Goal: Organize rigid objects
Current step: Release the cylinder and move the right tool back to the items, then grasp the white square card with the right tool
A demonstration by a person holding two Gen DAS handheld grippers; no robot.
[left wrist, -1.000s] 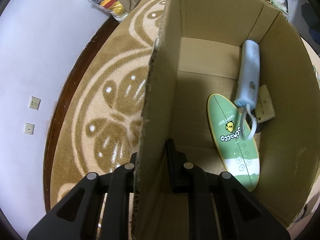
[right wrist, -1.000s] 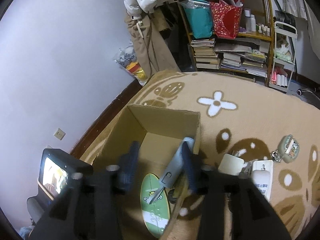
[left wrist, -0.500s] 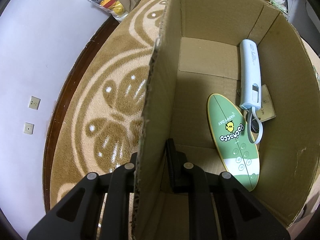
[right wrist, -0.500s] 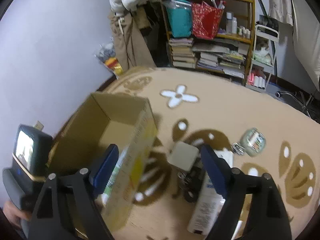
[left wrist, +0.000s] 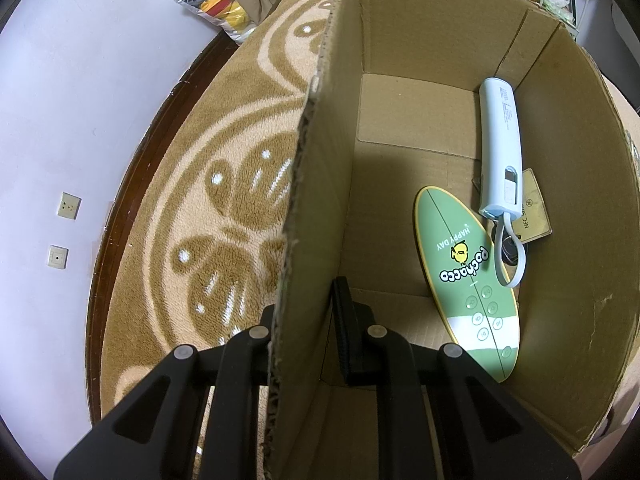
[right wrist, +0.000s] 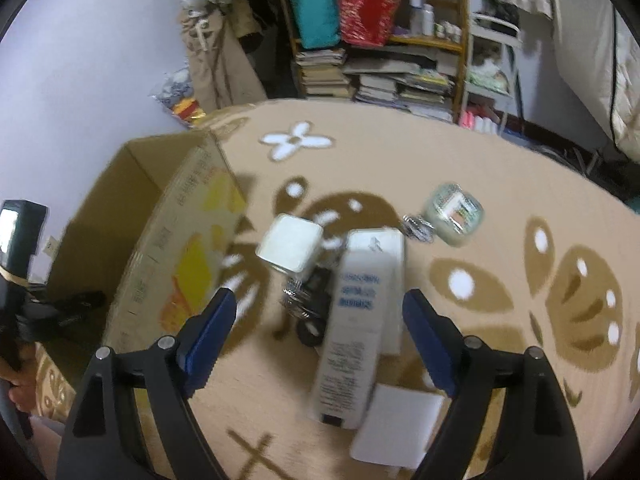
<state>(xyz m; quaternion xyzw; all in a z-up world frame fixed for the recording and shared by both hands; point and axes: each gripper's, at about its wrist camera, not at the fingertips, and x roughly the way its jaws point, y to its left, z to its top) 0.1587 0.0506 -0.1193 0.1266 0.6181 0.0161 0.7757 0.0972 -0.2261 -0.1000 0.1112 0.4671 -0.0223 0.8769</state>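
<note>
My left gripper (left wrist: pixel 308 320) is shut on the left wall of the cardboard box (left wrist: pixel 320 184), one finger inside and one outside. Inside lie a green oval board (left wrist: pixel 464 280), a light blue power bank (left wrist: pixel 502 148) with a strap, and a tan card (left wrist: pixel 534 216). My right gripper (right wrist: pixel 320 332) is open and empty above the carpet, over a white tube box (right wrist: pixel 356 320), a white cube (right wrist: pixel 290 244), a round tin (right wrist: pixel 454 212) and a white flat box (right wrist: pixel 396 428). The cardboard box (right wrist: pixel 160 240) stands to its left.
A patterned tan carpet (right wrist: pixel 500 280) covers the floor. A bookshelf (right wrist: pixel 380 40) with books and bags stands at the far wall. A bag of toys (left wrist: pixel 212 4) lies by the white wall. Dark small items (right wrist: pixel 308 308) lie among the loose objects.
The right gripper let the blue power bank drop into the box, opened wide and swung right over the loose objects. The left gripper has kept its hold on the box wall.
</note>
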